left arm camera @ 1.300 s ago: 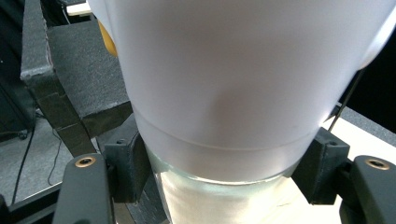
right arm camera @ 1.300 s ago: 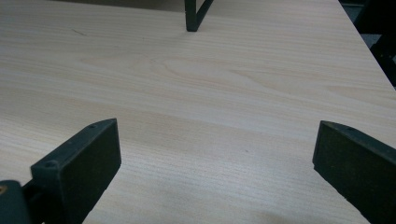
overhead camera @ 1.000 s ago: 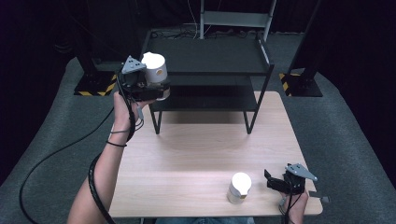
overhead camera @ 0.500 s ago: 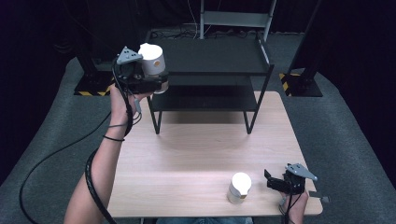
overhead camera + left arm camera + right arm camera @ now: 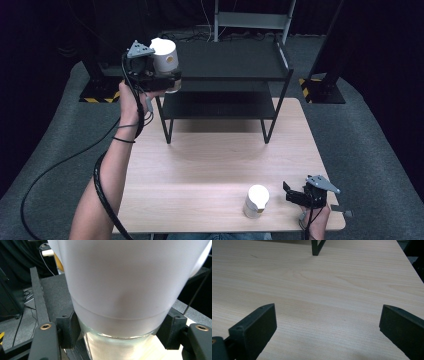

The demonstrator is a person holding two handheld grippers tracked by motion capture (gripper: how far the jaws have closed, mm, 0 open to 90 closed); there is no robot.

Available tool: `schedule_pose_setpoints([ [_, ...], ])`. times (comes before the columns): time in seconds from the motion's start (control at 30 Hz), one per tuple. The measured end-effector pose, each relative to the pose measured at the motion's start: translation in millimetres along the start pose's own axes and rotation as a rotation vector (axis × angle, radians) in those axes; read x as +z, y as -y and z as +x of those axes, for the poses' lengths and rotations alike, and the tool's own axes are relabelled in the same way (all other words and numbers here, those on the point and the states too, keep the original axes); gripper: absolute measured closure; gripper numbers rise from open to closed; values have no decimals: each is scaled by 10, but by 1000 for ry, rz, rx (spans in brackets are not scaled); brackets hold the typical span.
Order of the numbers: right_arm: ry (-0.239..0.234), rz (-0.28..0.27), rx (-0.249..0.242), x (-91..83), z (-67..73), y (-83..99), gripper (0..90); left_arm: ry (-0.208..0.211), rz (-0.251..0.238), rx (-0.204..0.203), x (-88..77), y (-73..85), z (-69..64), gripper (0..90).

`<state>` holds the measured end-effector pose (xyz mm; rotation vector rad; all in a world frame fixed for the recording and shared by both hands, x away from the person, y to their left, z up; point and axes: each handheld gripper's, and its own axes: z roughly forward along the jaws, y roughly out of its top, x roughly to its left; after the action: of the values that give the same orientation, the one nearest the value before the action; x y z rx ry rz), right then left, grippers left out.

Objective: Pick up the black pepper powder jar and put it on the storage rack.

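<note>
My left gripper (image 5: 167,80) is shut on a white-lidded jar (image 5: 165,57), held upright in the air at the left end of the black shelf unit's top shelf (image 5: 230,62). In the left gripper view the jar (image 5: 125,290) looms large, its clear lower part squeezed between both black pads (image 5: 68,332). A second jar with a white lid (image 5: 256,201) stands on the wooden table (image 5: 215,155) near its front edge. Just right of that jar rests my right gripper (image 5: 290,194), open, with only bare tabletop between its jaws (image 5: 327,322).
The black two-tier shelf unit (image 5: 220,102) stands at the table's far side, its legs (image 5: 315,247) on the wood. Grey carpet surrounds the table. A black cable (image 5: 60,170) trails from the left gripper down past the table's left edge.
The left hand has lifted the jar higher, up to about the level of the top shelf. The right gripper and the second jar have stayed where they were.
</note>
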<state>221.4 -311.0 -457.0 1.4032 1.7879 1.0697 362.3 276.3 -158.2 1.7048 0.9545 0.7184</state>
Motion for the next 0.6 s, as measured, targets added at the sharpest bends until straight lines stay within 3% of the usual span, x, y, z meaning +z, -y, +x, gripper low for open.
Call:
schedule_pose_setpoints([
  [0.6, -2, -3, -2, -3, -3, 6, 2, -48, 25, -17, 170, -221, 65, 306],
])
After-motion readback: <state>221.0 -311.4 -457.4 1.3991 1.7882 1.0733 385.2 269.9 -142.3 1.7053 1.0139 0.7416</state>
